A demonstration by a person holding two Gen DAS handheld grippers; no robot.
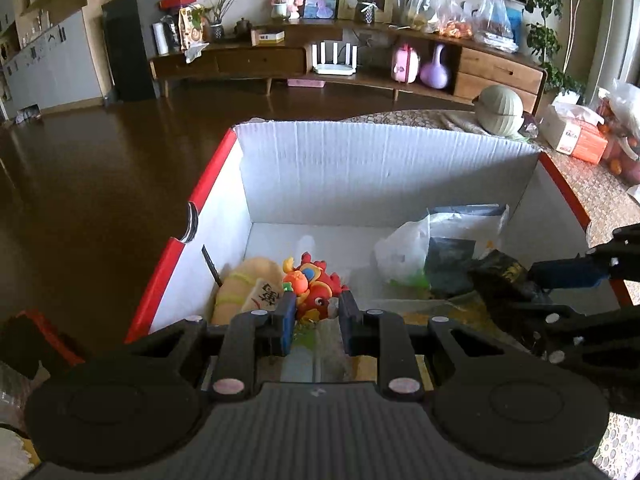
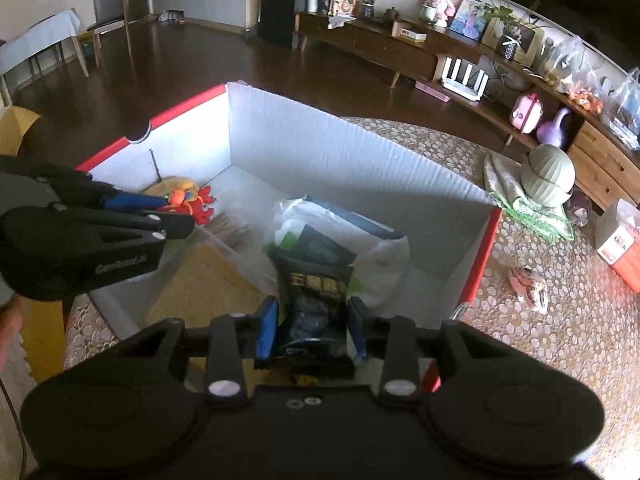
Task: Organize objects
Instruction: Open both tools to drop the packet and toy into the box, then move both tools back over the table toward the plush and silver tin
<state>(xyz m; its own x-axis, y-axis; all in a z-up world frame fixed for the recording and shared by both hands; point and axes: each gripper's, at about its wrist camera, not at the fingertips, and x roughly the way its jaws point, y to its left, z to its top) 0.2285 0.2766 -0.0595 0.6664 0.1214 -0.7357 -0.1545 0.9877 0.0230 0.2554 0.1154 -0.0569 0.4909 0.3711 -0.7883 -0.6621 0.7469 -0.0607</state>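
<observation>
A white cardboard box with red rims [image 1: 360, 168] [image 2: 320, 148] stands open on the table. My left gripper [image 1: 318, 320] [image 2: 172, 212] is shut on a red dragon toy [image 1: 316, 292] [image 2: 202, 204] low in the box's left corner, beside a yellow plush [image 1: 244, 288]. My right gripper [image 2: 314, 328] [image 1: 532, 280] is shut on a black snack packet [image 2: 316, 296] [image 1: 500, 276] over the box's right side. Under the packet lie a white plastic bag [image 1: 400, 252] [image 2: 384, 248] and a dark packet [image 1: 448, 256].
The table [image 2: 540, 360] has a lace cloth and carries a green ribbed jar [image 2: 548, 180], an orange tissue box [image 2: 620, 244] and a small pink figurine [image 2: 528, 284]. A long wooden cabinet [image 1: 360, 60] lines the far wall across a dark floor.
</observation>
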